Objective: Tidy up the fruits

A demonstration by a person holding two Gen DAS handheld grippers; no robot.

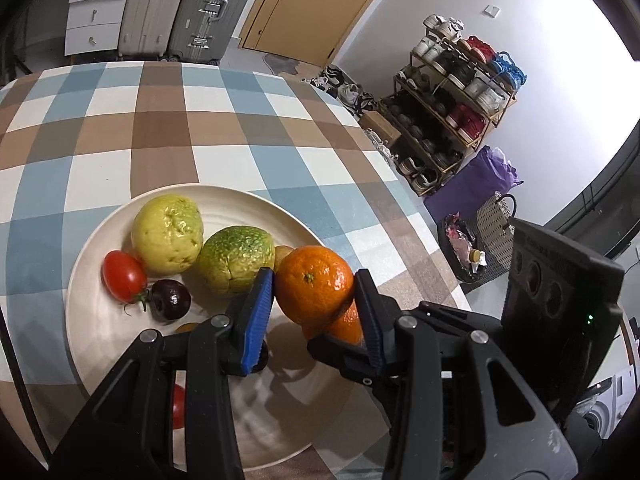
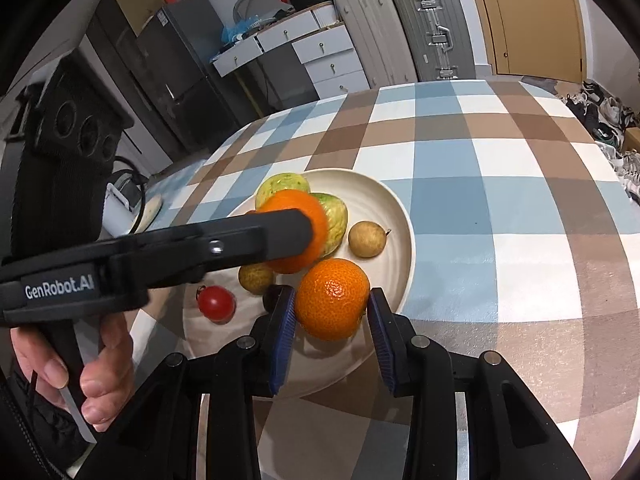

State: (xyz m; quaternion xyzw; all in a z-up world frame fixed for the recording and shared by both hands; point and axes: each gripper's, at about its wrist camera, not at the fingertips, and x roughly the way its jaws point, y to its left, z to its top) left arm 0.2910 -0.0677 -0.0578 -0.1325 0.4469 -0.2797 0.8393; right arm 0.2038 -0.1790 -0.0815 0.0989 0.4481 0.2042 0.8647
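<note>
Left wrist view: plate (image 1: 96, 240) as landmark. On its left side, tomato (image 1: 123, 276), two guavas. Left gripper (image 1: 314, 292) over plate's right, jaws pinching a mandarin (image 1: 314, 286). Right gripper (image 2: 331, 308) over plate's near rim, jaws touching second mandarin (image 2: 332, 298), grip unclear. Mandarins look light, soft-skinned; hold across the middle.

table (image 1: 160, 120): checked cloth | on it: cream plate (image 1: 80, 312)

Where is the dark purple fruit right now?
In the left wrist view the dark purple fruit lies on the white plate, left of centre, right beside the red tomato and in front of the two green-yellow fruits.
</note>
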